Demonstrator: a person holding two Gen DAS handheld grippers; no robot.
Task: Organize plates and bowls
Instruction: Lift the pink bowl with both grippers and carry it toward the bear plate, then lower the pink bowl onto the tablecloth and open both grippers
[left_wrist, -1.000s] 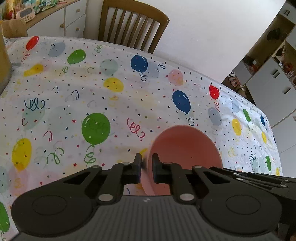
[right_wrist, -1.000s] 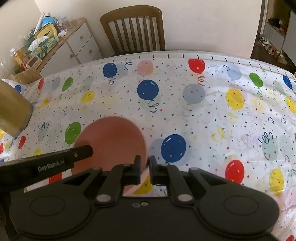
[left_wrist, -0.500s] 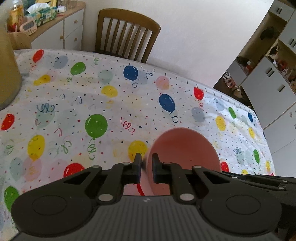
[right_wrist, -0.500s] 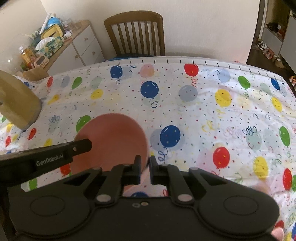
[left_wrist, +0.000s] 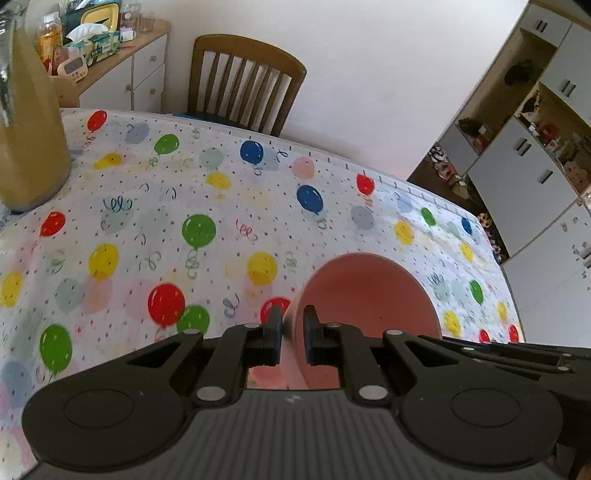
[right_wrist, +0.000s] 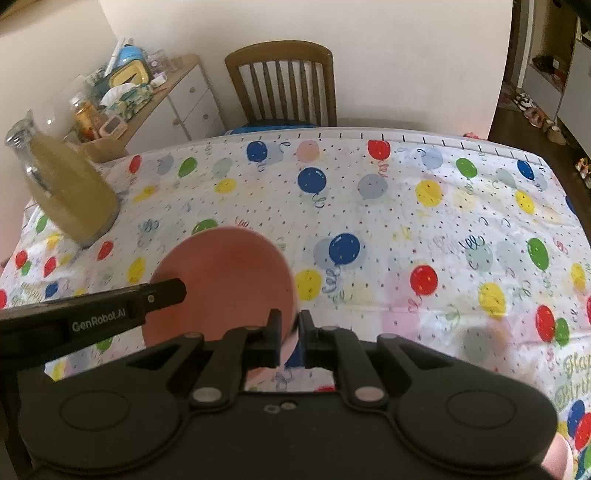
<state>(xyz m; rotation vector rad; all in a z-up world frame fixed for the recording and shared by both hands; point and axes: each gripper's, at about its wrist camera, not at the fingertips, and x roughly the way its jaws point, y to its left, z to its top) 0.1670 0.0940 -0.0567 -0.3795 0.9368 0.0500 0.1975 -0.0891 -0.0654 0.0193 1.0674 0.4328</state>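
A pink bowl (left_wrist: 369, 295) hangs in the air above the balloon-print tablecloth (left_wrist: 207, 206), gripped on two sides. My left gripper (left_wrist: 292, 325) is shut on its left rim, the wall pinched between the pads. From the right wrist view the bowl (right_wrist: 229, 269) sits left of centre, and my right gripper (right_wrist: 290, 326) is shut on its right rim. The left gripper's finger (right_wrist: 110, 314) reaches across the bowl there. The right gripper's body (left_wrist: 498, 350) shows as a dark bar at the lower right of the left wrist view. The bowl's base is hidden behind the grippers.
A glass jug of yellow-brown liquid (right_wrist: 70, 192) stands on the table's left side. A wooden chair (right_wrist: 284, 81) is at the far edge. A cluttered sideboard (right_wrist: 147, 96) is at back left and white cabinets (left_wrist: 535, 177) stand at right.
Both grippers have risen together with the bowl held between them. The table looks farther below and more of it and the room is in view.
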